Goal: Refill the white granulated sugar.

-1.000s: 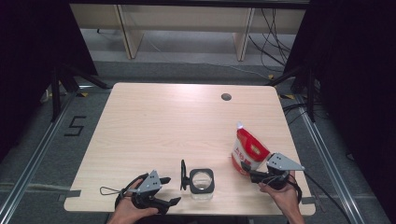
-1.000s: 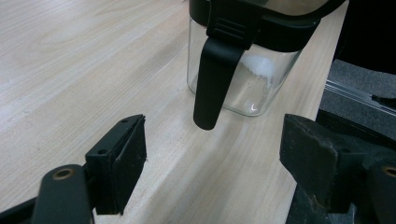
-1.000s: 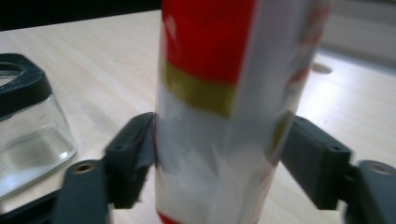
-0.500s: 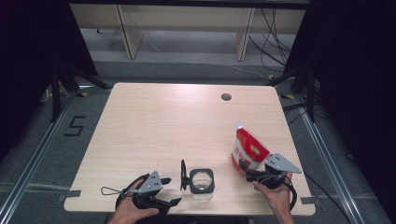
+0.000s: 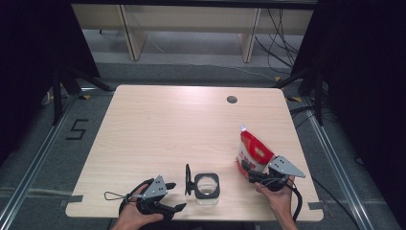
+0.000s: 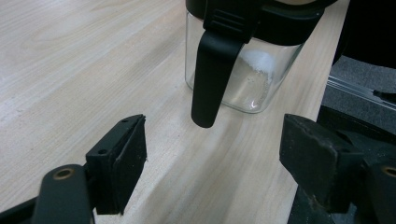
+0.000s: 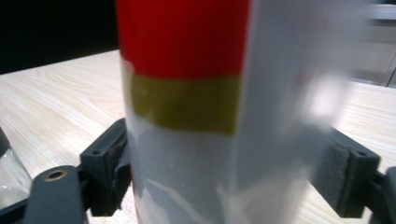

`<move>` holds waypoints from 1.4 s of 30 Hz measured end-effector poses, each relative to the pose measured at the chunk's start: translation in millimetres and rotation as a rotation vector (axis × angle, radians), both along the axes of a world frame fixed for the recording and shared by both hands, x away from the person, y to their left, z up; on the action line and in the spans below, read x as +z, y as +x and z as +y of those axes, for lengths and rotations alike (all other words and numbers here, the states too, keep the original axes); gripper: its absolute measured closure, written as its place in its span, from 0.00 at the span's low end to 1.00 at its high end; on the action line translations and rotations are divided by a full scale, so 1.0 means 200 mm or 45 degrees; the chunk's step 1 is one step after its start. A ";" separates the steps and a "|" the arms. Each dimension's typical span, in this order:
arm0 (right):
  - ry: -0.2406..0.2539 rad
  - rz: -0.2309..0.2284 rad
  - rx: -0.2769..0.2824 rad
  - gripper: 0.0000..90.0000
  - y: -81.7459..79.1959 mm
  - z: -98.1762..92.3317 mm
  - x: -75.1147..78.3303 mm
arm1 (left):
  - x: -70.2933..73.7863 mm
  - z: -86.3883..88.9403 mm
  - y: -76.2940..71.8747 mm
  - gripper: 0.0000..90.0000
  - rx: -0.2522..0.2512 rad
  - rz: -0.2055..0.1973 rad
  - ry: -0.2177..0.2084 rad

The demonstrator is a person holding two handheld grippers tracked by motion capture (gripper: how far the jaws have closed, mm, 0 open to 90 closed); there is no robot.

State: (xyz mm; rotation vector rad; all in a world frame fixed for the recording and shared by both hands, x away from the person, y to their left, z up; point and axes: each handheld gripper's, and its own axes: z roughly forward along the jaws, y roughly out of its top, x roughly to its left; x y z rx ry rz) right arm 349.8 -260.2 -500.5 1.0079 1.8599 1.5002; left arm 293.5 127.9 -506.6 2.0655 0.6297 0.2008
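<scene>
so, right tongs [image 5: 253, 173] are clamped on the lower part of the red and white pouch [image 5: 253, 152], pads pressed in on both sides in the right gripper view, film [image 7: 187, 154] creased by the left pad. left tongs [image 5: 174, 197] are wide apart, holding nothing, sitting low at the front edge of the bench [image 5: 167, 124] just beside the glass jar [image 5: 207, 188].

risk, as i judge it: the pouch is soft, so a squeeze near the base could buckle it and let the top flop or spill when it's lifted or tipped. the grip is low and the pouch stands tall above it, so it may swing. the jar is close to the bench's front edge with its black lid flipped open to the left; a knock from the left tongs on that hanging lid [image 6: 212, 70] could shove or tip the jar. if the pouch gets poured, the jar's mouth is small and unheld, so a miss is likely.

looks: pouch stands upright, leaning a bit, at the right front of the bench, red on top, a yellow band, white below, small white spout corner at the top. jar is clear, squarish, black collar, a little white powder [image 6: 259, 65] in the bottom, near the pouch but apart from it.
</scene>
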 end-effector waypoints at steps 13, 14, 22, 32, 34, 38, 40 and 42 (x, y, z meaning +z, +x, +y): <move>0.017 -0.038 -0.003 0.26 0.05 0.00 -0.02 | 0.00 0.00 0.00 0.25 -0.010 -0.007 0.007; 0.008 -0.019 -0.006 0.27 0.05 0.00 -0.02 | 0.00 0.00 0.00 0.25 0.000 0.008 0.001; 0.009 -0.015 0.026 0.31 0.06 0.01 -0.03 | 0.00 0.00 0.00 0.25 -0.008 -0.003 0.007; -0.011 -0.004 -0.025 0.35 0.05 0.02 -0.04 | 0.00 0.00 0.00 0.25 -0.007 -0.010 0.009; -0.033 -0.032 -0.023 0.35 0.06 0.02 -0.04 | 0.00 0.00 0.00 0.25 -0.013 -0.016 0.027; -0.021 -0.006 -0.022 0.35 0.05 0.02 -0.04 | 0.00 0.00 0.00 0.25 -0.008 -0.008 0.042; -0.026 0.012 -0.024 0.35 0.05 0.02 -0.04 | 0.00 0.00 0.00 0.25 -0.010 -0.002 0.041; -0.032 -0.034 -0.038 0.33 0.06 0.02 -0.05 | 0.00 0.00 0.00 0.25 -0.010 -0.001 0.040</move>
